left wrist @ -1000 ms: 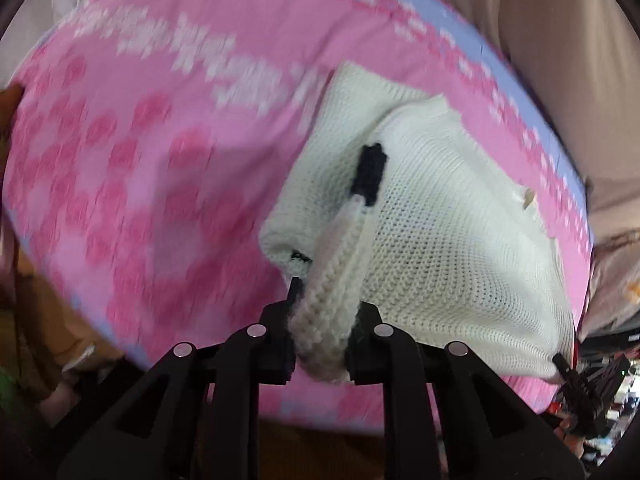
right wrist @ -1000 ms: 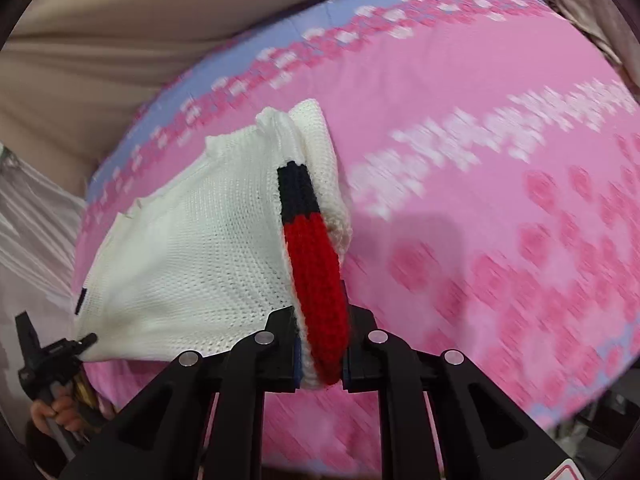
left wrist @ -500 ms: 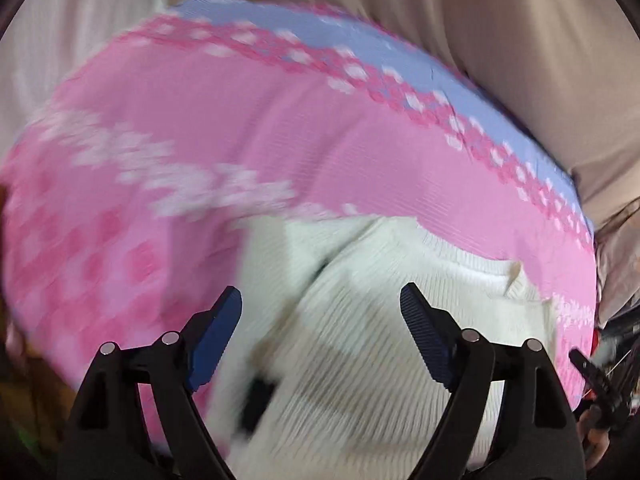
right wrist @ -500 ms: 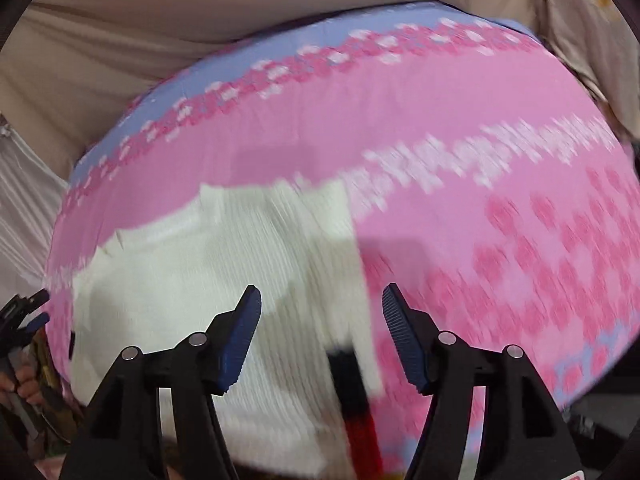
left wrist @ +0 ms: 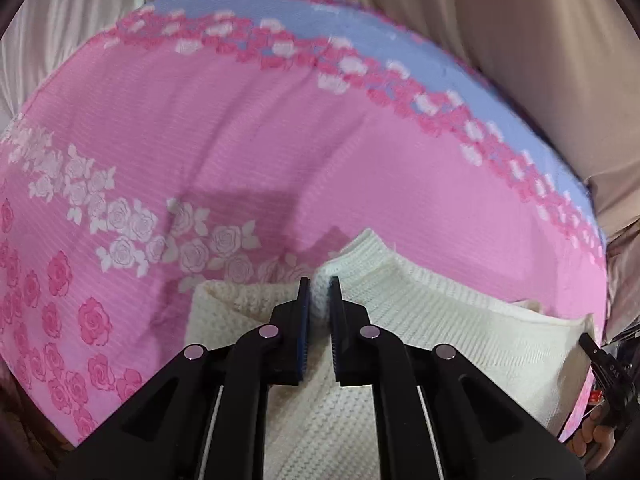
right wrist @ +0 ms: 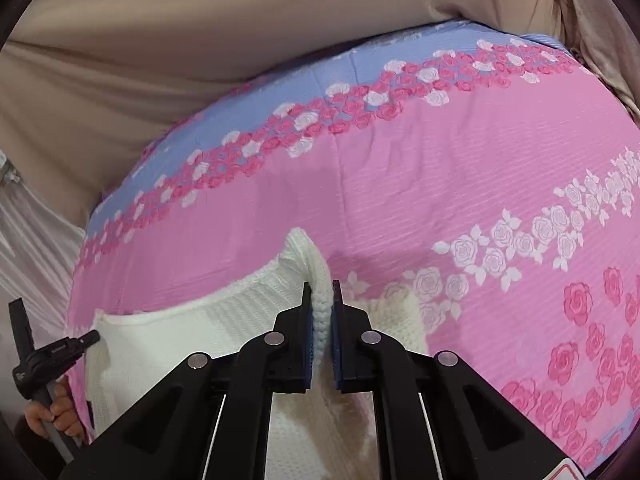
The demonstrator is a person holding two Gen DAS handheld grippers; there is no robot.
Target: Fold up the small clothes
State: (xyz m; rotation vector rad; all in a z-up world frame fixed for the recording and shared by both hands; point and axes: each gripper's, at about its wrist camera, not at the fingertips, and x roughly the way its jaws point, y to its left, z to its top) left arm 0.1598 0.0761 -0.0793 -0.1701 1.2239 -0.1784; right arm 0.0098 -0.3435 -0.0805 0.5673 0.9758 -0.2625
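The sleeve ends held a second ago have been let go, and fresh grips have been taken further up: the left gripper (left wrist: 319,286) is now clenched on a pinch of the sweater (left wrist: 460,320), and the right gripper (right wrist: 320,290) is closing on a raised ridge of it. The sweater lies on the pink sheet (left wrist: 240,140), sleeves apparently folded in. A fold of the body is judged to be next.
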